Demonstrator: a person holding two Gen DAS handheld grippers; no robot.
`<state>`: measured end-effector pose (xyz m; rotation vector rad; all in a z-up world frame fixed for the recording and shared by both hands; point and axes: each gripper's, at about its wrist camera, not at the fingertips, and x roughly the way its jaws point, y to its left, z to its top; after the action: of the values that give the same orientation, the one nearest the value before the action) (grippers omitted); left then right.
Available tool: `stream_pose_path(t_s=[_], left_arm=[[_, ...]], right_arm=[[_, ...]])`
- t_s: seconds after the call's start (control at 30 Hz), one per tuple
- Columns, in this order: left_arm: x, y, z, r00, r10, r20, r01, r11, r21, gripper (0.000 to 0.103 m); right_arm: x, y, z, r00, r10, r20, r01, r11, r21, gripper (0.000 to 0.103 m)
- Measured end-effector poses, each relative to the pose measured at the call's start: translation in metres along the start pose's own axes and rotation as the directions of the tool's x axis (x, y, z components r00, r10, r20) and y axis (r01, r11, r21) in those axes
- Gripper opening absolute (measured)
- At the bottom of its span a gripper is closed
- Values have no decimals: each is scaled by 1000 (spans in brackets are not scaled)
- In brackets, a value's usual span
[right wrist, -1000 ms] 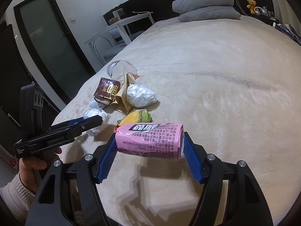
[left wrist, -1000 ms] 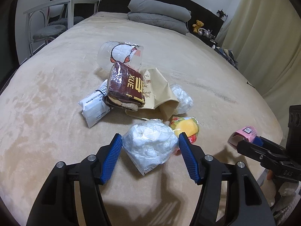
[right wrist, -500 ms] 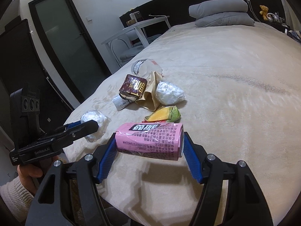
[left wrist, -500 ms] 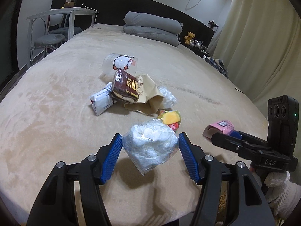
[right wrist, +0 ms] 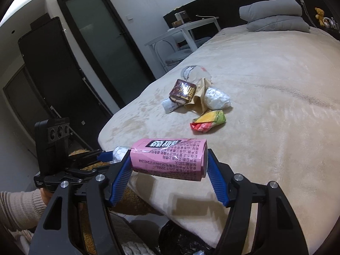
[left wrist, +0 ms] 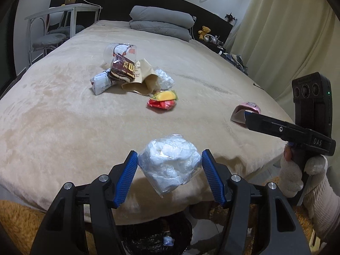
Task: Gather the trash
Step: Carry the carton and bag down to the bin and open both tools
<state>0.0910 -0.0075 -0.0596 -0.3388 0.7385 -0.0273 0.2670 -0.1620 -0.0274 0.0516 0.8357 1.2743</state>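
Note:
My left gripper (left wrist: 169,171) is shut on a crumpled white plastic bag (left wrist: 170,167), held over the bed's near edge above a black-lined trash bin (left wrist: 155,238). My right gripper (right wrist: 169,163) is shut on a pink carton (right wrist: 170,159), also near the bed edge above the bin (right wrist: 182,242). The right gripper with the carton (left wrist: 245,114) shows at the right of the left wrist view. On the bed lie a red-yellow wrapper (left wrist: 164,99), a brown packet (left wrist: 123,70), a tan paper bag (left wrist: 144,80), a white packet (left wrist: 101,82), a clear cup (left wrist: 119,50) and a clear plastic wad (left wrist: 163,78).
The beige bed (left wrist: 63,116) fills both views, with grey pillows (left wrist: 161,24) at its head. A white table and chair (left wrist: 55,27) stand at the left. Curtains (left wrist: 286,31) hang at the right. An orange rug (left wrist: 17,218) lies on the floor by the bin.
Both grippers have pulled back from the trash pile towards the bed's near edge, each still holding its item. The bin has come into view below them.

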Motion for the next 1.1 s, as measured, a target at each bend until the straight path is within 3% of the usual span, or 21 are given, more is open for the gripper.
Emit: stream_pose_path(t_s=[0.2, 0.33, 0.63, 0.83, 0.93, 1.1], left_arm=[[-7, -23, -30, 999, 0, -37, 0, 1000, 6, 61], [-15, -28, -49, 998, 15, -55, -16, 1000, -10, 61], [-19, -26, -88, 985, 41, -166, -51, 997, -52, 61], [3, -17, -108, 957, 45, -286, -72, 994, -85, 61], [18, -12, -115, 939, 29, -341, -68, 993, -101, 61], [44, -6, -127, 906, 6, -423, -61, 991, -116, 61]], right_arm=[[-9, 16, -25, 998, 31, -58, -35, 997, -65, 68], [-7, 20, -45, 994, -9, -105, 3, 998, -57, 68], [12, 19, -92, 966, 42, -253, -15, 994, 108, 68], [31, 9, -119, 936, 30, -352, 58, 970, 235, 68], [37, -1, -124, 924, 64, -376, 58, 950, 306, 68], [51, -13, -138, 898, 26, -440, 139, 930, 340, 68]])
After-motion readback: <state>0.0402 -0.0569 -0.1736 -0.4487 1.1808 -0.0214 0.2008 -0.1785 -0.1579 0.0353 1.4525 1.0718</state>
